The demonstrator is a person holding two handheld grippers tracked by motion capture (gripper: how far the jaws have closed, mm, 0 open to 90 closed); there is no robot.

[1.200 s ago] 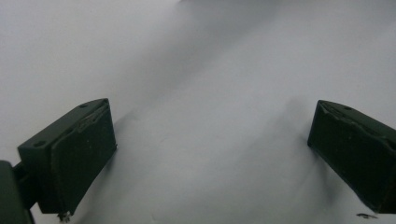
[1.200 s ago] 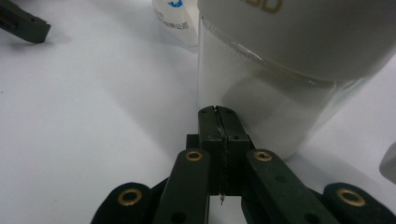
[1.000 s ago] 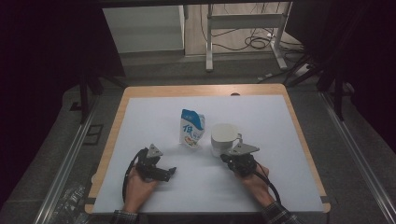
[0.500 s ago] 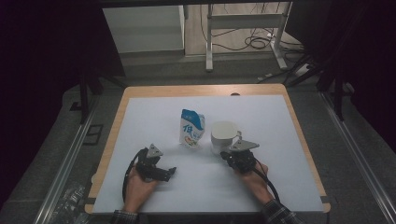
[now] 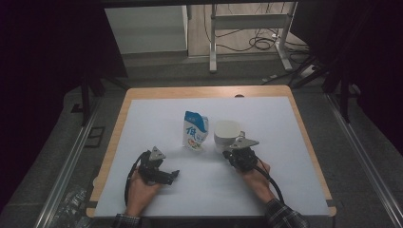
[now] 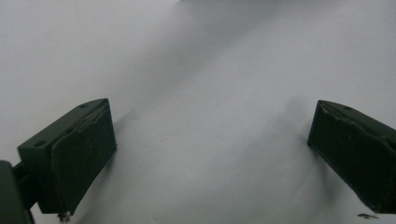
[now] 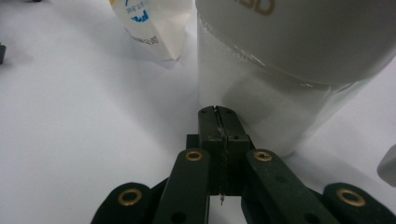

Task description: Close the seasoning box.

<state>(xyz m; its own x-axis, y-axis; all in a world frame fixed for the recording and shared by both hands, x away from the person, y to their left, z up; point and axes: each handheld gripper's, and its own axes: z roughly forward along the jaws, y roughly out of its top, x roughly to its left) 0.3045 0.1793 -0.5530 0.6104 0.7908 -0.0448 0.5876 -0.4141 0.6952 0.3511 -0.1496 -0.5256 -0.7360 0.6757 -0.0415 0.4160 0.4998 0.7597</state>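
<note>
A white cup point(image 5: 226, 133) stands mid-table with a blue-and-white pouch point(image 5: 195, 131) upright just to its left. My right gripper point(image 5: 228, 151) lies low on the table right in front of the cup. In the right gripper view its jaws are pressed together with nothing between them point(image 7: 218, 115), tips right at the lower wall of the cup point(image 7: 289, 70); whether they touch it I cannot tell. The pouch point(image 7: 154, 28) is off to the upper left there. My left gripper point(image 5: 172, 175) rests at the front left, jaws wide apart over bare table point(image 6: 210, 154).
The white table top point(image 5: 285, 190) has a wooden border point(image 5: 204, 91), and the person's hands come in from its near edge. Beyond the far edge stand a metal stand's legs and loose cables point(image 5: 259, 42) on the floor.
The right gripper has edged slightly toward the cup. The left gripper, the pouch and the cup have kept their places.
</note>
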